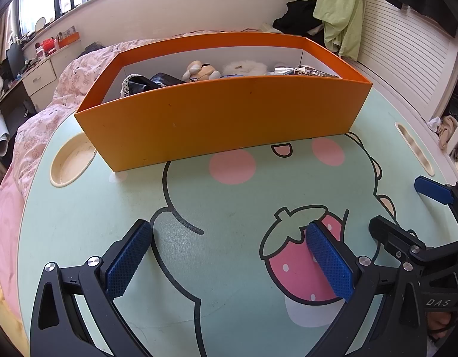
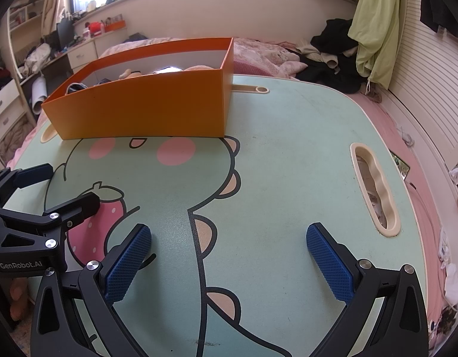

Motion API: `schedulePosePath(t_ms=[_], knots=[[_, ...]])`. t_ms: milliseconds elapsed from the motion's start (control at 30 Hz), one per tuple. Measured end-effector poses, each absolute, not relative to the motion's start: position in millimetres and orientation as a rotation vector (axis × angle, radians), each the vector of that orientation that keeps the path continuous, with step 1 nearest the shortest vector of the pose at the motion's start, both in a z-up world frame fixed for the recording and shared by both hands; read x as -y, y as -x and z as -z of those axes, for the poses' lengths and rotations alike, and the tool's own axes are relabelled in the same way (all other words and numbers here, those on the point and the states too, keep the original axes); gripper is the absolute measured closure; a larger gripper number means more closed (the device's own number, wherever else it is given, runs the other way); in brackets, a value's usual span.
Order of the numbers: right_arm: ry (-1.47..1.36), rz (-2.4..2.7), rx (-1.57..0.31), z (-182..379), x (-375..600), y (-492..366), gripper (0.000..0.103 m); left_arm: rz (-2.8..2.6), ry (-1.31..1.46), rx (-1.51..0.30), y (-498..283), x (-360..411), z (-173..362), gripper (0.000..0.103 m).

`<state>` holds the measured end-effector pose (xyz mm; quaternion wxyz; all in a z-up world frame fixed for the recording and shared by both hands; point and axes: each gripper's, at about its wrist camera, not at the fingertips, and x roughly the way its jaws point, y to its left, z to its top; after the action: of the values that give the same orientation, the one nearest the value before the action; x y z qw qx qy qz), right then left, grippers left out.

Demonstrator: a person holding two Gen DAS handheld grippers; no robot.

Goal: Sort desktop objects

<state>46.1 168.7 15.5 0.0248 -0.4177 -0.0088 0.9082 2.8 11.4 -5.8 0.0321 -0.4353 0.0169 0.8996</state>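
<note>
Rectangular orange box [image 1: 223, 119], smooth-walled

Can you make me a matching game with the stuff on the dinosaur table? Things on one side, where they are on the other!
Things:
1. plush toy
2. orange box
3. strawberry picture
4. round cup hollow

Places:
A. printed on the table top, near the left gripper
B. sunk into the table beside the box
C. inside the box
D. standing on the far part of the table

Pairs: 1-C, 2-D, 3-A, 4-B
</note>
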Motion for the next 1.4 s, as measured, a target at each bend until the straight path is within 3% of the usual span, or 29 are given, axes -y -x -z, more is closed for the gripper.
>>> schedulePosePath(t_ms=[500,633,967,1100,1233,1400], knots=[[1.290,-2.807,0.025,-15,-169,-47,0.000,-2.683,1.311,-0.096,-3,-15,7,0.000],[1.290,-2.806,0.024,-16,-169,-47,0.000,-2.680,1.287,-0.024,-6,-6,3,0.000],[1.289,-2.804,0.022,-16,-169,-47,0.000,-2.648,1.101,-0.053,-1,-4,-56,0.001],[1.289,-2.804,0.021,-16,-169,-47,0.000,-2.561,1.094,-0.055,23,-17,-84,0.008],[1.287,-2.803,0.021,-16,-169,-47,0.000,-2.471,1.301,-0.019,73,-24,-84,0.041],[1.287,-2.802,0.021,-16,-169,-48,0.000,-2.387,1.503,0.064,114,-25,-72,0.044]])
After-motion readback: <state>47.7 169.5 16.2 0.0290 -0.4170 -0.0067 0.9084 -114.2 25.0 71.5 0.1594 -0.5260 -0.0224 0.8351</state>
